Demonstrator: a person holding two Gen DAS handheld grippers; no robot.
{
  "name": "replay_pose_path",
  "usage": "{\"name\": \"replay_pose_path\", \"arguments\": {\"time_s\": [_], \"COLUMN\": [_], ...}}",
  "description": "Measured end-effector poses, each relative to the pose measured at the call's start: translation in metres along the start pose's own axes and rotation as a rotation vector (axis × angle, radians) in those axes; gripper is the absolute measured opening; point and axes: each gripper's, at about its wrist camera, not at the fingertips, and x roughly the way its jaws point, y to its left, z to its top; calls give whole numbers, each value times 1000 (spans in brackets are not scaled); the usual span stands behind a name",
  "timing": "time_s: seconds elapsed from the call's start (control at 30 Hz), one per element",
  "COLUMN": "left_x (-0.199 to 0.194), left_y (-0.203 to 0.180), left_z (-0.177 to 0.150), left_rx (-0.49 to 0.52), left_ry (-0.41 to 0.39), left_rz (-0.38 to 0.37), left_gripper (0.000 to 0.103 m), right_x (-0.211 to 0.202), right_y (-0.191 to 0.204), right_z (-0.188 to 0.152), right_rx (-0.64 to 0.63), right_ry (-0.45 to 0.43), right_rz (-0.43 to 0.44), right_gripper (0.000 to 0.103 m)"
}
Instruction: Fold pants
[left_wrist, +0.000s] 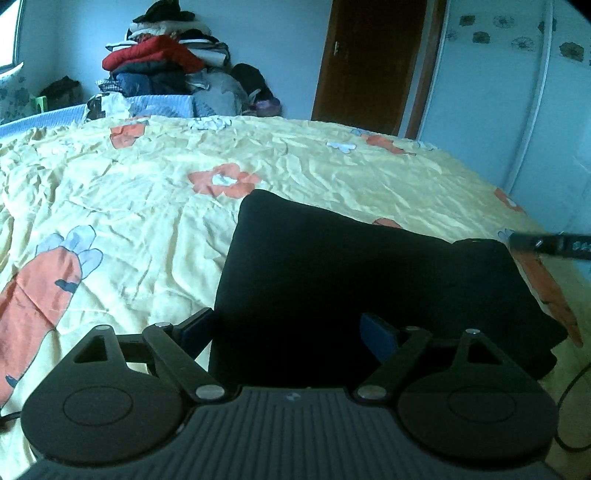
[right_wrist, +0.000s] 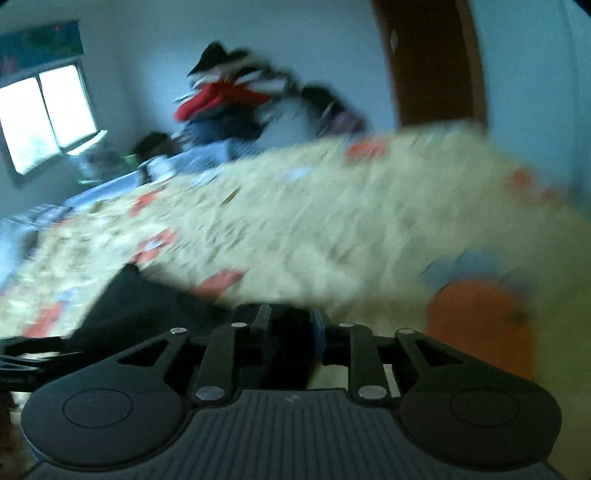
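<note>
The black folded pants lie on the yellow bed sheet with orange carrot and flower prints, close to the near edge of the bed, as a thick, almost square bundle. My left gripper hangs low over the near part of this bundle with its jaws wide apart; its left blue pad sits at the left edge of the cloth and the right blue pad is above the black cloth, and neither of them presses on anything. At the far right corner of the pants I can see the dark tip of my right gripper coming in from the right side. The right wrist view is much blurred. There my right gripper has its jaws brought near to each other, and black cloth of the pants fills the narrow space between them, so it looks clamped on a corner of the pants, though the blur makes the contact not fully sure. Behind the bed stands a tall pile of mixed clothes with a red jacket, a brown wooden door and a pale wardrobe with flower marks.
</note>
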Motion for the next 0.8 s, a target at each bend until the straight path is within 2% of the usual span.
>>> {"name": "replay_pose_path", "arguments": {"time_s": [0.03, 0.07, 0.17, 0.23, 0.27, 0.4, 0.43, 0.47, 0.53, 0.6, 0.67, 0.7, 0.8], "left_x": [-1, -3, -2, 1, 2, -10, -10, -8, 1, 15, 26, 27, 30], "left_y": [0, -2, -12, -18, -20, -6, 0, 7, 23, 39, 53, 58, 65], "left_z": [-1, -1, -4, -9, -13, -12, -8, -4, 5, 10, 10, 10, 10], "left_rx": [-4, -4, 42, 112, 137, 139, 126, 106, 48, -24, -96, -111, -107], "left_ry": [-1, -3, -7, 12, 20, -2, -8, -7, 28, 78, 120, 91, 88], "left_rz": [-13, -21, -10, 12, 14, -10, -6, -6, -60, -155, -212, -240, -290], "left_gripper": [87, 88, 91, 94, 94, 93, 93, 93, 94, 94, 94, 97, 98], "right_x": [-8, -13, -10, 3, 6, -10, -14, -16, -13, -6, 3, 6, 17], "right_y": [8, 17, 47, 59, 59, 38, 31, 22, 5, -13, -21, -23, -18], "right_z": [0, -1, -12, -29, -35, -30, -27, -24, -21, -26, -31, -34, -39], "right_rx": [-35, -66, -172, -276, -302, -162, -134, -103, -45, 43, 97, 112, 128], "right_ry": [-12, -6, 90, 181, 190, 141, 121, 110, 119, 157, 187, 200, 224], "right_rz": [24, 88, 234, 210, 191, 228, 209, 177, 134, 171, 226, 246, 317], "right_gripper": [23, 23, 23, 22, 22, 26, 37, 56, 72, 72, 72, 72, 72]}}
